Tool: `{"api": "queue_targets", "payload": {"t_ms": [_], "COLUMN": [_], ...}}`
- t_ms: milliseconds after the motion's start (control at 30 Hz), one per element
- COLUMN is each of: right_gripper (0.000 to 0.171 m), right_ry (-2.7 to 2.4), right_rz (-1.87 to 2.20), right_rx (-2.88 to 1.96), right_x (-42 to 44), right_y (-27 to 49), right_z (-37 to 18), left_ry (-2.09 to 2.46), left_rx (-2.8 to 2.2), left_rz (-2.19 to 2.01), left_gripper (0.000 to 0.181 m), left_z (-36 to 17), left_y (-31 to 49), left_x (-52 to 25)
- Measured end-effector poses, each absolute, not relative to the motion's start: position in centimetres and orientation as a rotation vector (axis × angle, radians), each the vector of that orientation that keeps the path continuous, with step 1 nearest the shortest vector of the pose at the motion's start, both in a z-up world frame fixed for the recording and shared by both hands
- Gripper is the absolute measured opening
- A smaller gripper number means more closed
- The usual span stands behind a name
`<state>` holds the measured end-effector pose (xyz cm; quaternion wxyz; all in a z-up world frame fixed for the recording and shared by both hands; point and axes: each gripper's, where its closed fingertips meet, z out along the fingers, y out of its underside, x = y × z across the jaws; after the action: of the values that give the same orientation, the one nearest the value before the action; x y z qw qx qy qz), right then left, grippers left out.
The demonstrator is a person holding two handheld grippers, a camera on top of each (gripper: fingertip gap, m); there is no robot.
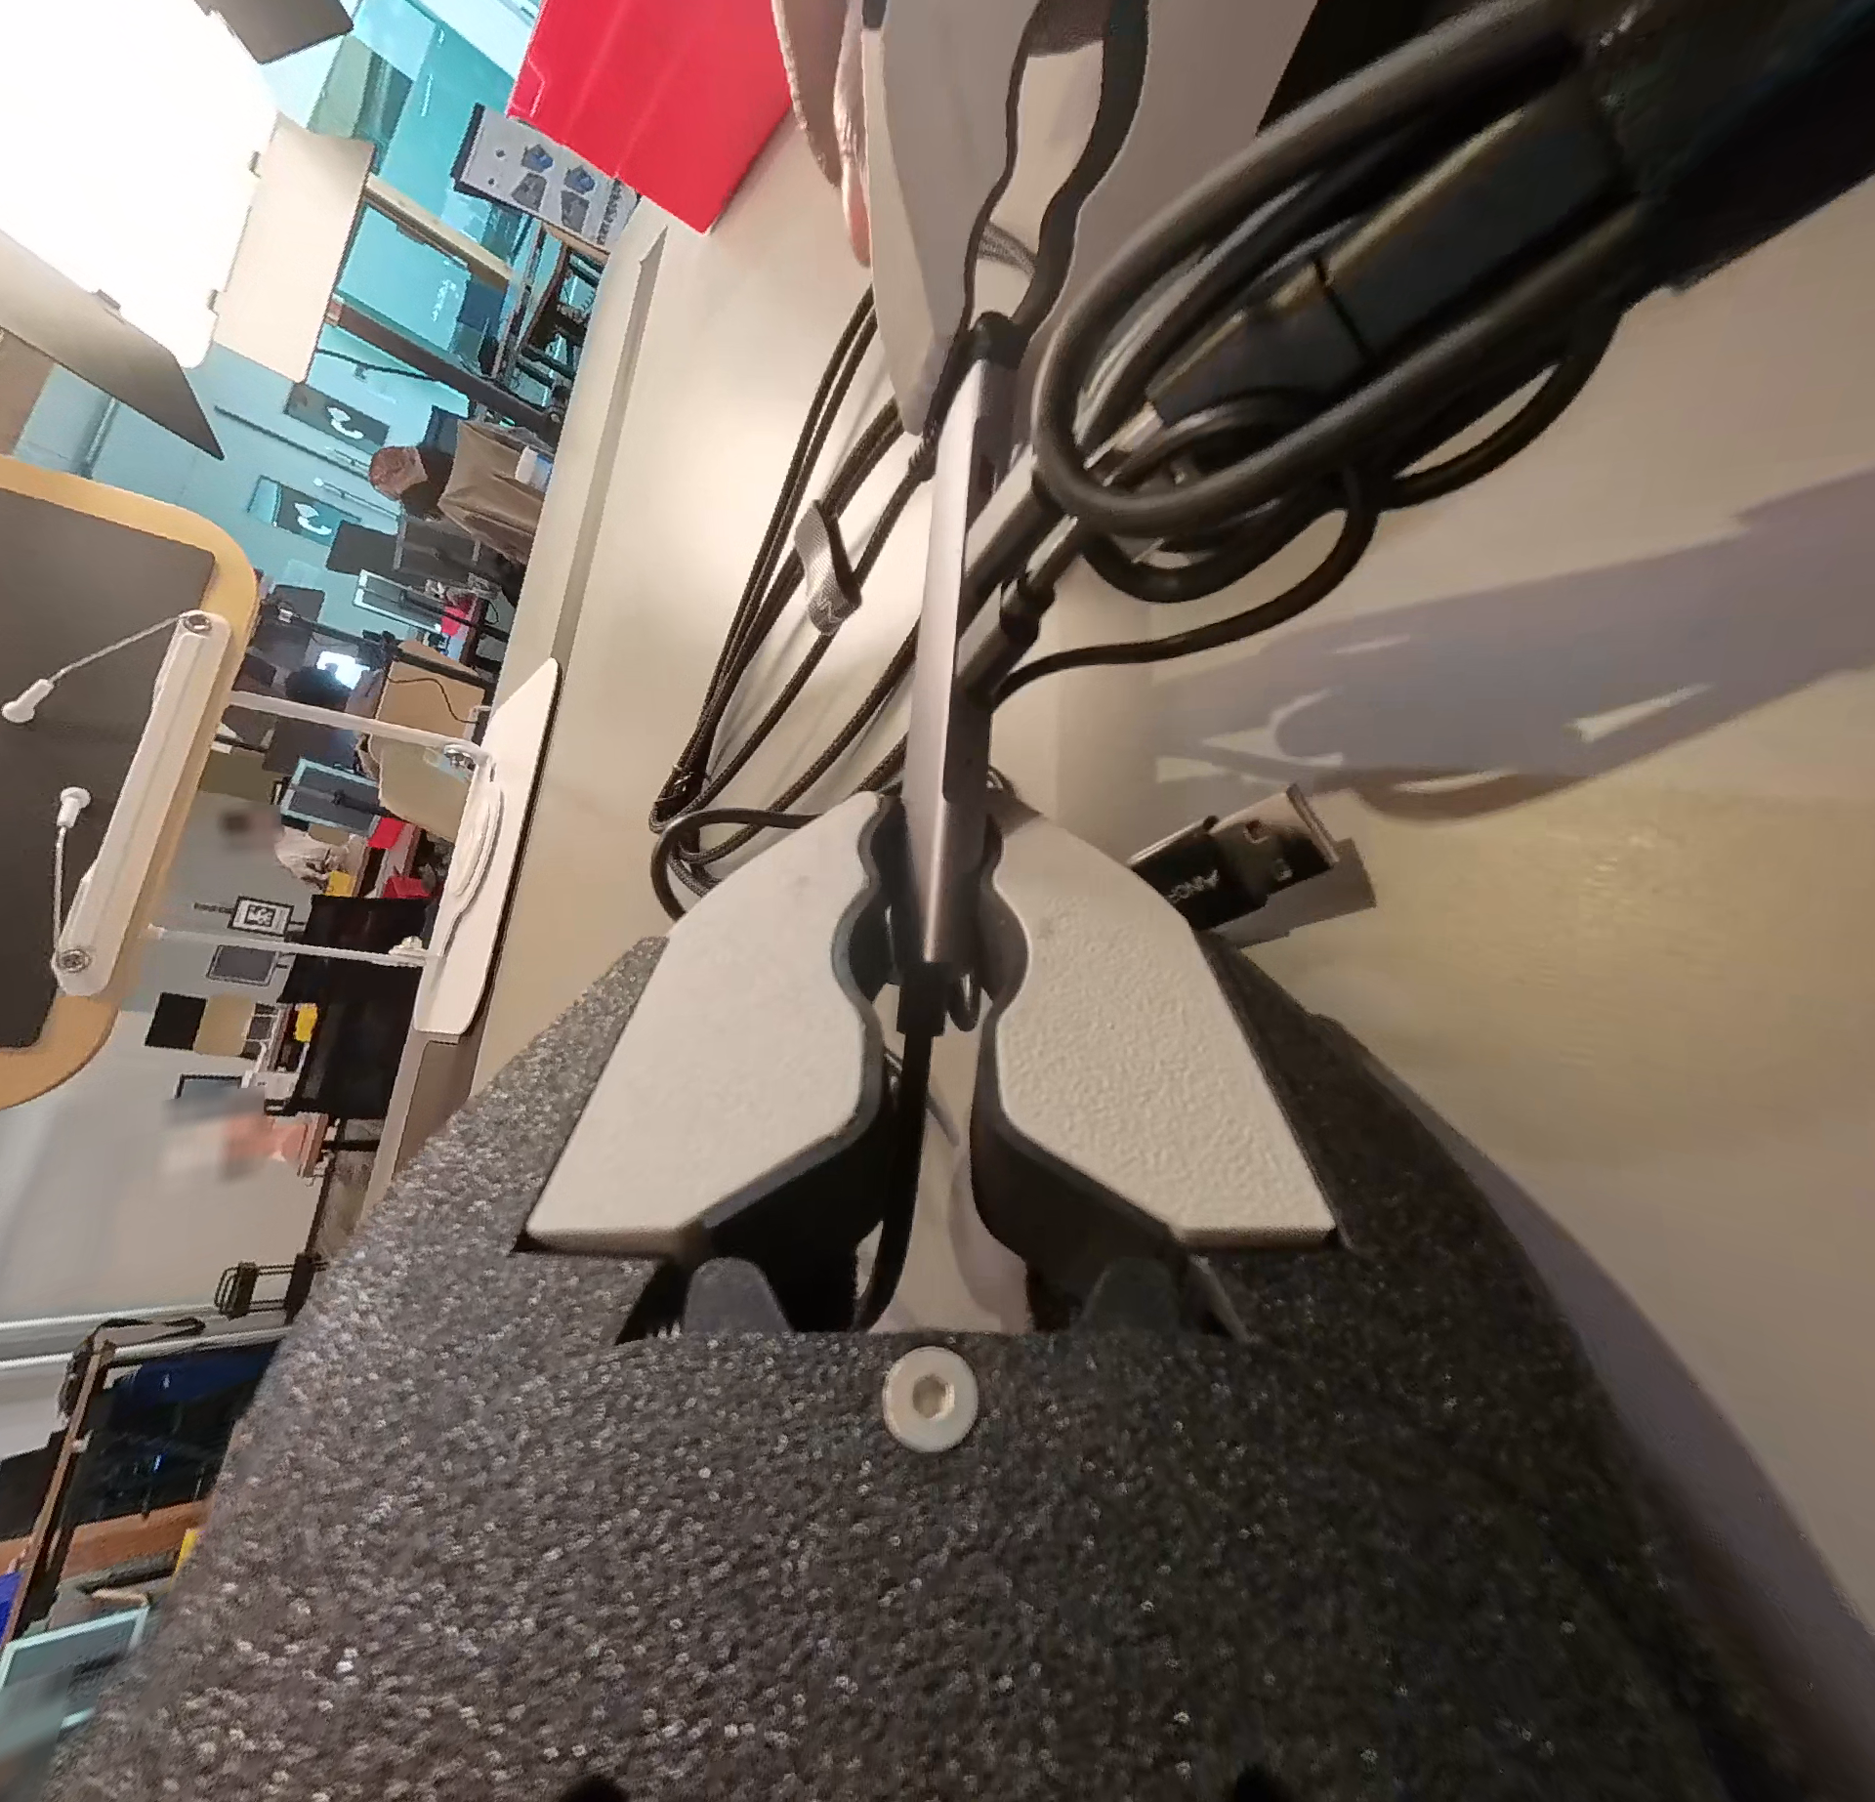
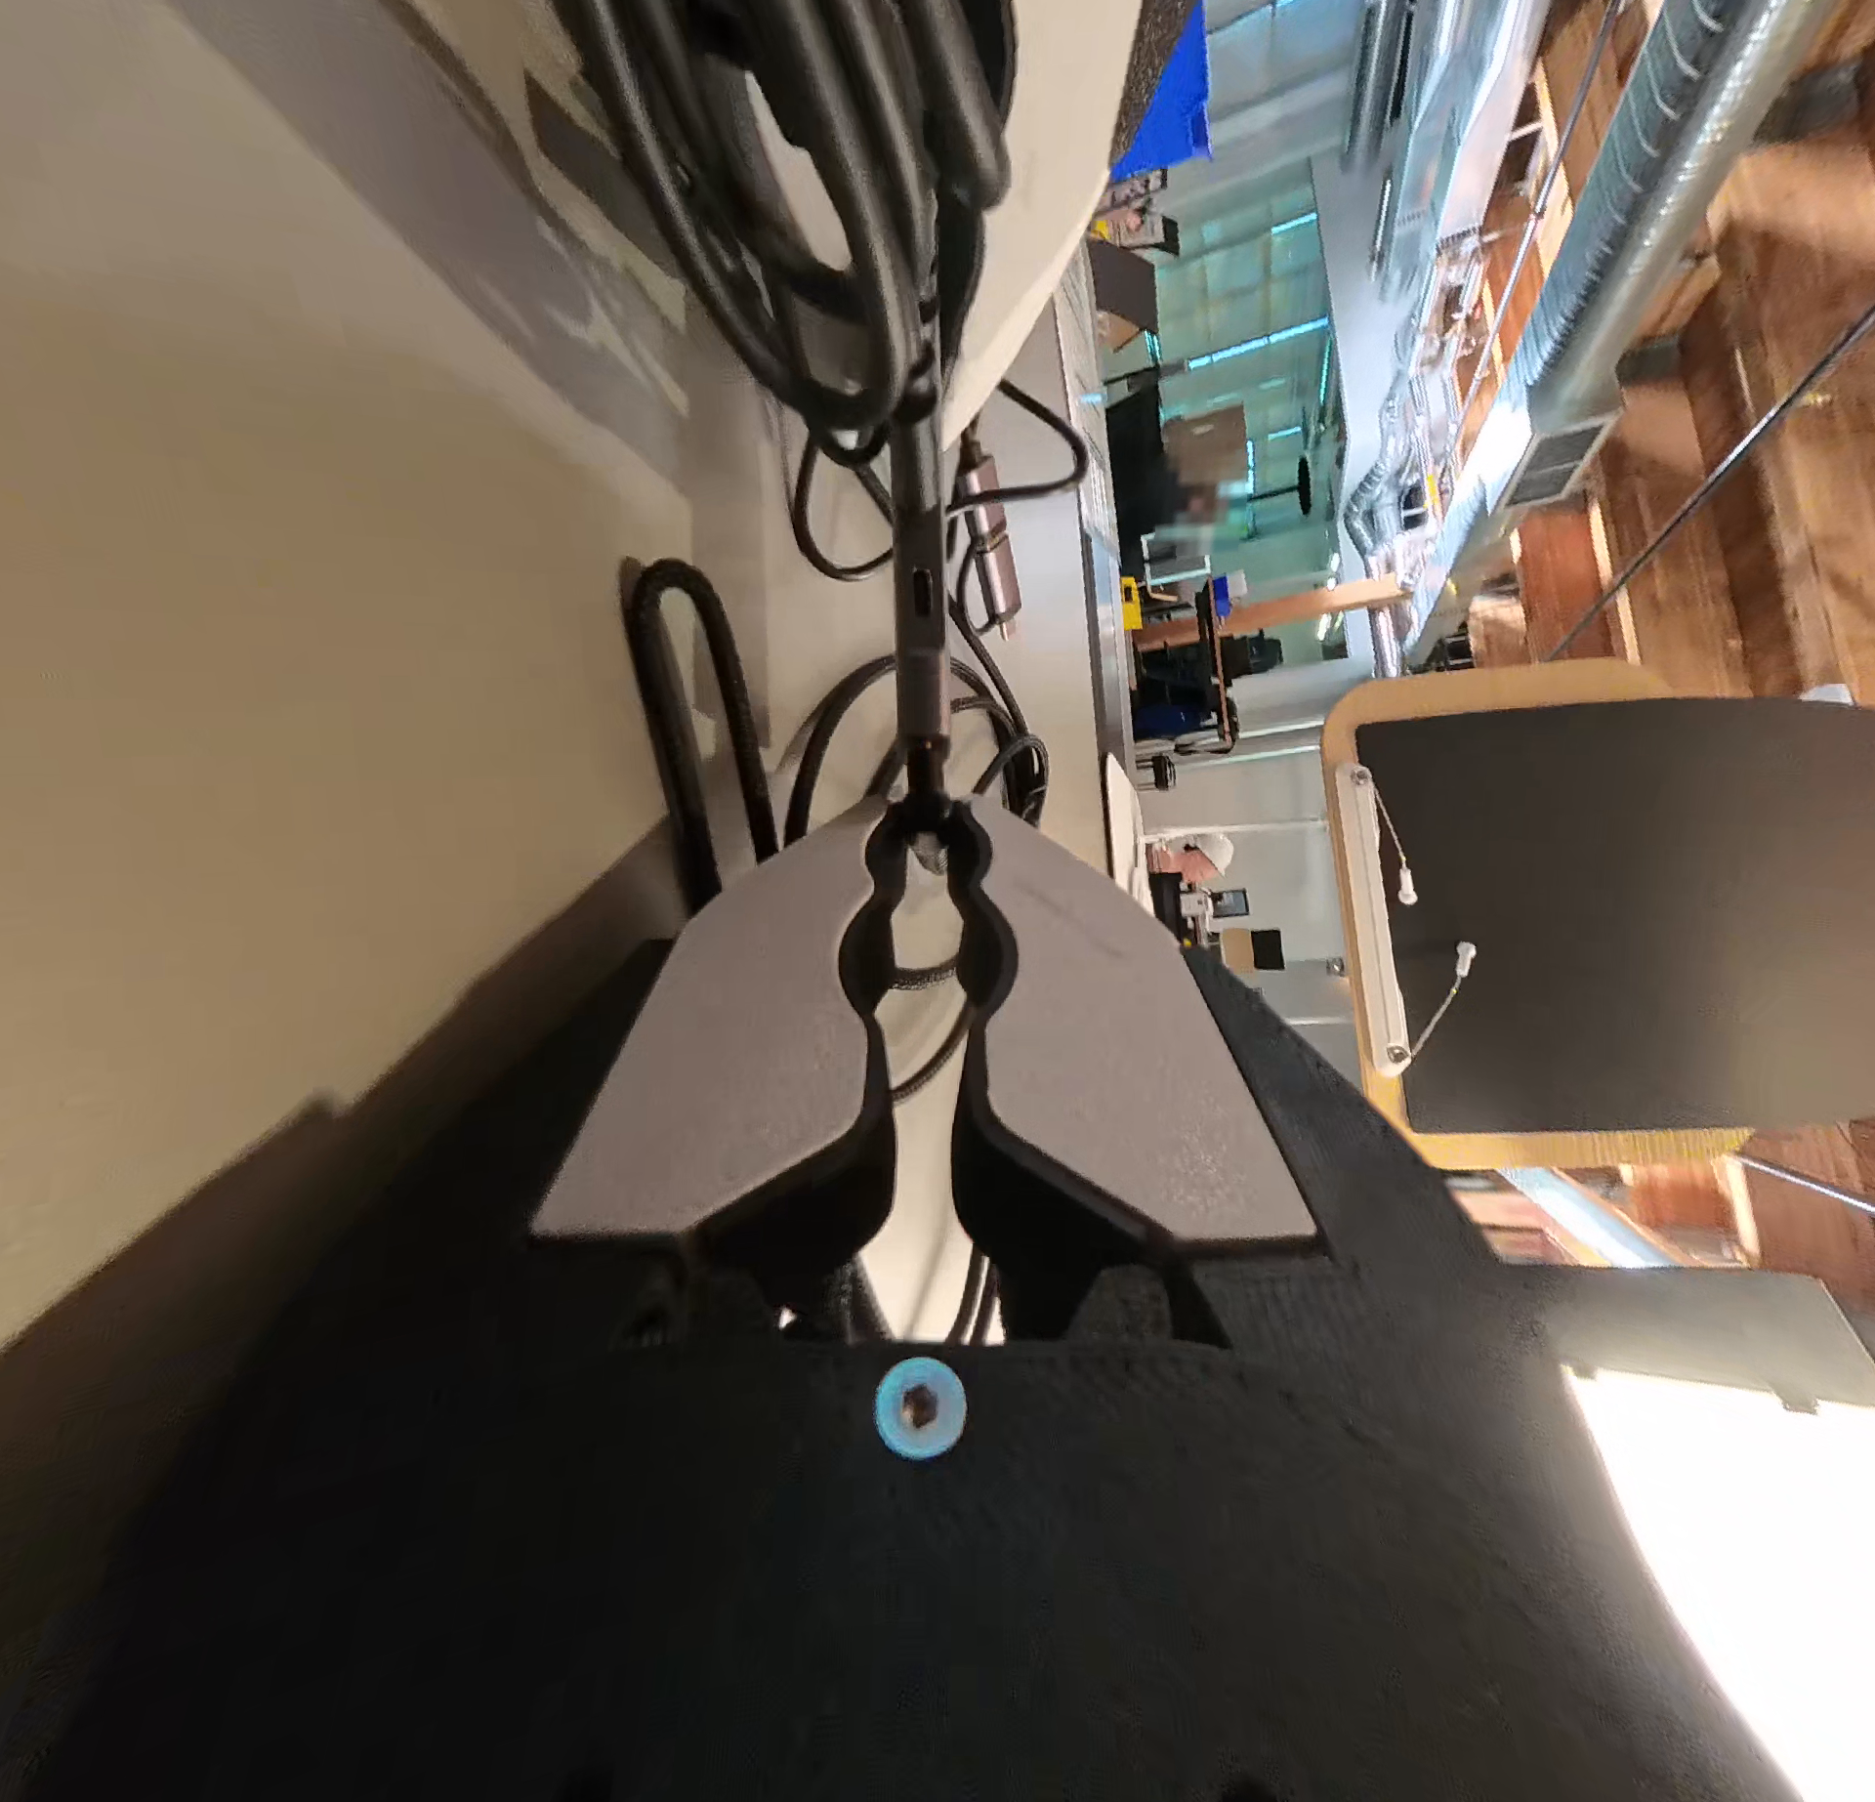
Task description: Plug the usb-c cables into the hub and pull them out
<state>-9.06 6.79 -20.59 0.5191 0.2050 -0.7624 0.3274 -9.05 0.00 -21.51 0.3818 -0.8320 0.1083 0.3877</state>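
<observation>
My left gripper (image 1: 939, 845) is shut on a slim grey hub (image 1: 949, 637), seen edge-on and pointing away from me. A thin black cable (image 1: 908, 1094) runs back between its fingers. The hub's far end reaches my right gripper (image 1: 913, 180) at the top. In the right wrist view my right gripper (image 2: 923, 830) is shut on a usb-c plug (image 2: 921, 708) that sits in line with the hub (image 2: 913, 556) at its near end. My left gripper (image 2: 1045, 130) holds the hub's far end. A coiled black cable bundle (image 1: 1218, 434) hangs beside the hub; it also shows in the right wrist view (image 2: 842, 180).
Both grippers hover over a cream table (image 1: 1573, 1094). A black USB-A plug (image 1: 1258, 840) lies on it to the right. Braided black cables (image 1: 761, 586) loop on the left. A small grey adapter (image 2: 989, 546) with a thin cable lies beyond the hub. The gap from one gripper's tips to the other's is roughly 8 cm.
</observation>
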Motion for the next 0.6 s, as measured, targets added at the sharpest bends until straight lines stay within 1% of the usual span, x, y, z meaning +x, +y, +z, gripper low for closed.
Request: {"api": "queue_targets", "payload": {"t_ms": [267,500,600], "right_gripper": [0.008,0.008,0.017], "right_ry": [-1.874,-1.868,-1.837], "right_rz": [0.875,0.898,0.954], "right_rx": [0.547,0.489,0.533], "right_x": [-7.9,-7.5,-6.6], "right_y": [6.5,6.2,5.3], "right_z": [-20.8,-20.5,-20.1], "left_ry": [0.305,0.305,0.306], "left_rx": [-2.121,-2.109,-2.109], "left_rz": [0.981,0.956,0.958], "left_gripper": [0.012,0.012,0.012], "left_z": [-21.6,-21.5,-21.5], "left_y": [-0.3,-0.3,-0.3], "left_x": [-8.0,-7.9,-8.0]}}
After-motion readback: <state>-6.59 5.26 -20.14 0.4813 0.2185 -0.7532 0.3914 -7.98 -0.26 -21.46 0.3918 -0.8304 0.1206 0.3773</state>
